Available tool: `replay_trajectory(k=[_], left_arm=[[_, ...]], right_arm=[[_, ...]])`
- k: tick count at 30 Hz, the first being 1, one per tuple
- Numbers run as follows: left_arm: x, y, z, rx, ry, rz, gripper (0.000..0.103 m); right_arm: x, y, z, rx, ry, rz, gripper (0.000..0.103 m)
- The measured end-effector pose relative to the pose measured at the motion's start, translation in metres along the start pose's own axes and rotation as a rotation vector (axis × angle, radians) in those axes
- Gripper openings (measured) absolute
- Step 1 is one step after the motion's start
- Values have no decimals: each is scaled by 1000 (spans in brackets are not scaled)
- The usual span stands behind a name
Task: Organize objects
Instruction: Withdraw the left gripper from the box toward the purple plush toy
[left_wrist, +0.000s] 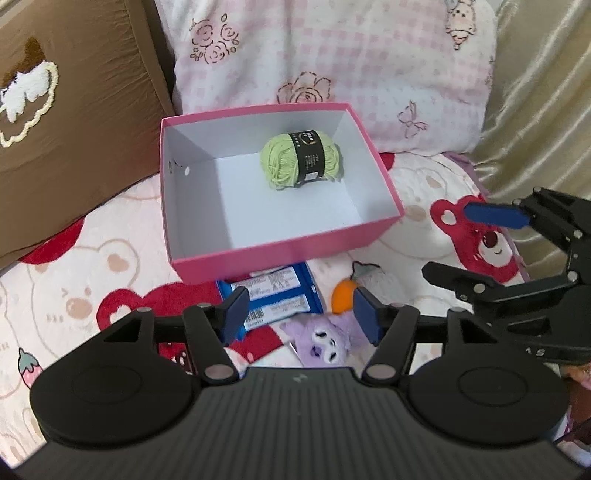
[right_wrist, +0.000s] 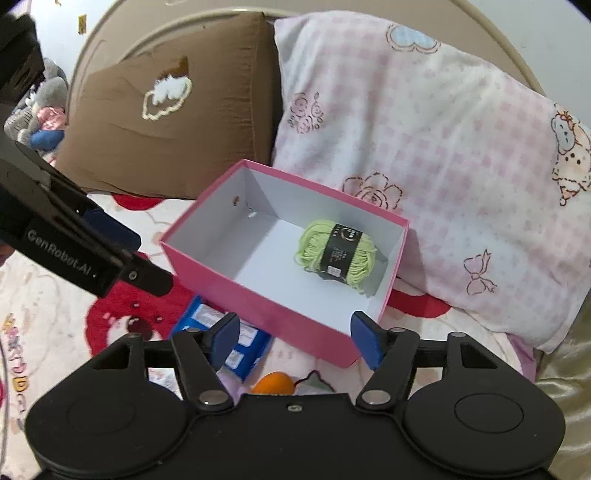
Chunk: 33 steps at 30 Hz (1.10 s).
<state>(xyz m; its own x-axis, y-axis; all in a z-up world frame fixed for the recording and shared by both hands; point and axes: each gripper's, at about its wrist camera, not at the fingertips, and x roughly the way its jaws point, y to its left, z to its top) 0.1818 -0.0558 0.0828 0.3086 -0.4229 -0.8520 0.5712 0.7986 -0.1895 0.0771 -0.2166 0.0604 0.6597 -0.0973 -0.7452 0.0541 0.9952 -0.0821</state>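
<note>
1 yarn ball (left_wrist: 301, 159) in 1 pink box (left_wrist: 288, 251) | 2 pillows (left_wrist: 74, 122)

I can read only "GenRobot.AI" in pale letters along the black side of the left gripper (right_wrist: 155, 275) at the left of my right camera; the yarn ball (right_wrist: 338, 254) band and blue packets (left_wrist: 275, 299) carry print too small to read.

My bed's bear-print blanket (left_wrist: 122, 258) carries a pink box (left_wrist: 288, 251), blue packets (left_wrist: 280, 291), plush toys (left_wrist: 328, 339) and two pillows (left_wrist: 74, 122).
</note>
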Motion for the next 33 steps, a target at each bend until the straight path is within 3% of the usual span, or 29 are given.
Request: replay_trajectory(k=[3, 9, 18, 21, 27, 33], left_arm=[[-9, -3, -12, -14, -10, -23, 65], [-19, -12, -31, -27, -20, -50, 76], [-12, -25, -51, 17, 19, -33, 83], [-3, -28, -58, 27, 46, -2, 83], [15, -30, -74, 8, 82, -15, 83], [34, -38, -95, 8, 119, -6, 84]], right_arm=[[-18, 3, -5, -17, -31, 7, 85], [-36, 10, -18, -46, -27, 53, 92], [-48, 11, -50, -33, -47, 151, 92], [-47, 9, -59, -10, -49, 191, 92], [-41, 11, -75, 8, -36, 242, 92], [-32, 23, -95, -57, -16, 229, 92]])
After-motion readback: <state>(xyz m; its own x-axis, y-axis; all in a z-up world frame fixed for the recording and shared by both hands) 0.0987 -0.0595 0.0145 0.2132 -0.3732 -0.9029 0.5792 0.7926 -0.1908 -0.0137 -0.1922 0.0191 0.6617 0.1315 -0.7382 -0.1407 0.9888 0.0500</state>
